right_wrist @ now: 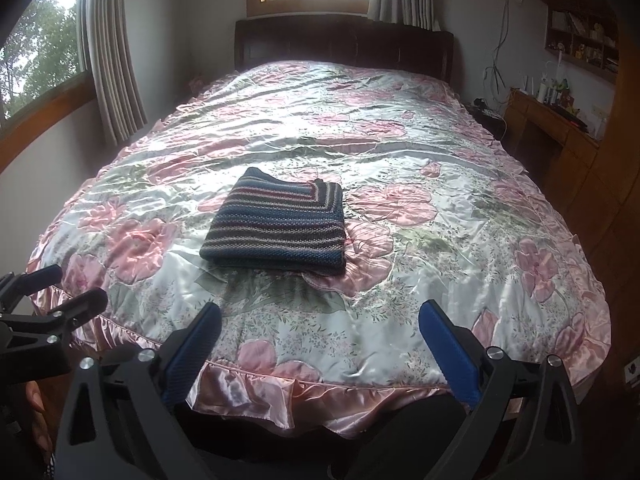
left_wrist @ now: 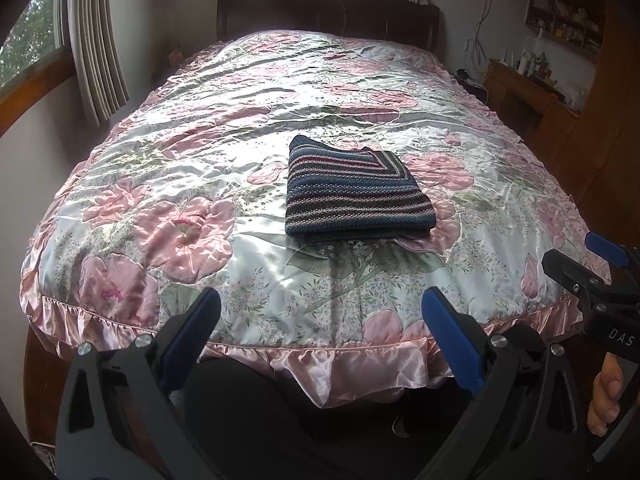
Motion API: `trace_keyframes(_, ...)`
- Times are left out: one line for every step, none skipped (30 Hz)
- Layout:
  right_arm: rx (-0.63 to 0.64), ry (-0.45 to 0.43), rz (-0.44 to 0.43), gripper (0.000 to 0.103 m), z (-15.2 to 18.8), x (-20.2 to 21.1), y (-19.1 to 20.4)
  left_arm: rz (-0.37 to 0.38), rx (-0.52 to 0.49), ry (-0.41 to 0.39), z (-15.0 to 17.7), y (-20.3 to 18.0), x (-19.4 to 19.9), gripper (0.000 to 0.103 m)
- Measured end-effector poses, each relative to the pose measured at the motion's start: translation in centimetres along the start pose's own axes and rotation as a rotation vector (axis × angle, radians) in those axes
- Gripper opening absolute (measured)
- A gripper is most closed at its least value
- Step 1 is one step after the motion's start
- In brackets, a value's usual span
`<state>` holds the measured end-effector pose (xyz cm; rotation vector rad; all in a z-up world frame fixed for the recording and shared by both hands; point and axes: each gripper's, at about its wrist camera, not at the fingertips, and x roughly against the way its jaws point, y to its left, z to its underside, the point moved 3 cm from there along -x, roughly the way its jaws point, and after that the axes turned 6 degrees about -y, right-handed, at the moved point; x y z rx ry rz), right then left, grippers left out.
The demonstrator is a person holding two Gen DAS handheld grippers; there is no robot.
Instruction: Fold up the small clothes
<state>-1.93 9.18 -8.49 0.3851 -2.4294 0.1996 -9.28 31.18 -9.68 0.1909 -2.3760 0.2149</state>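
At nine o'clock in both wrist views a window with trees behind it and a pleated beige curtain [left_wrist: 98, 44] flank the wall. The left gripper [left_wrist: 320, 320] sits at six o'clock of its own view, its two blue-padded fingers [left_wrist: 192, 332] spread wide apart with nothing between them, held low at the foot of the bed over the pink satin ruffle; it also shows at eight o'clock of the right wrist view. Dark clothing of the person fills the bottom edge below it.

The bedspread [left_wrist: 200, 152], shiny and printed with large pink flowers and green leaves, covers the whole bed. On it, just past centre toward one o'clock in the left view and at twelve o'clock above the fingers in the right view, lies the striped knit garment [left_wrist: 356, 192], folded into a compact, roughly square packet of blue, grey, maroon and cream bands. It lies flat, well apart from both grippers.

The right gripper [right_wrist: 320, 320] likewise hangs at six o'clock of its view, jaws fully parted and empty, near the bed's foot edge. At three o'clock of the left view its black frame appears, with a hand [left_wrist: 606, 396] gripping its handle. A wooden desk [right_wrist: 560, 136] with small items stands at two o'clock.
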Motion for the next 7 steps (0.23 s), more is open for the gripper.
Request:
trace_keyframes(-0.002,0.004,-0.001,0.099,-0.03,-0.10,-0.02,0.000,0.000,-0.001,-0.10,0.03,0.00,0.100)
trace_keyframes(-0.008,0.010,-0.007,0.099,-0.05,-0.19,-0.09,-0.002,0.000,-0.001,-0.17,0.04,0.00,0.100)
trace_keyframes(-0.012,0.014,-0.009,0.099,-0.04,-0.26,-0.15,-0.003,-0.001,-0.002,-0.22,0.03,0.00,0.100)
trace_keyframes(-0.011,0.014,-0.006,0.099,-0.03,-0.32,-0.17,-0.004,-0.002,-0.003,-0.26,0.03,0.03,0.100)
trace_keyframes(-0.008,0.014,-0.006,0.099,-0.03,-0.37,-0.15,-0.005,-0.002,-0.004,-0.30,0.02,0.08,0.100)
trace_keyframes(-0.007,0.016,-0.010,0.099,-0.01,-0.39,-0.10,-0.005,-0.002,-0.006,-0.33,0.00,0.15,0.100)
trace_keyframes(-0.007,0.018,-0.015,0.099,0.00,-0.39,-0.07,-0.006,-0.003,-0.005,-0.34,0.00,0.18,0.100)
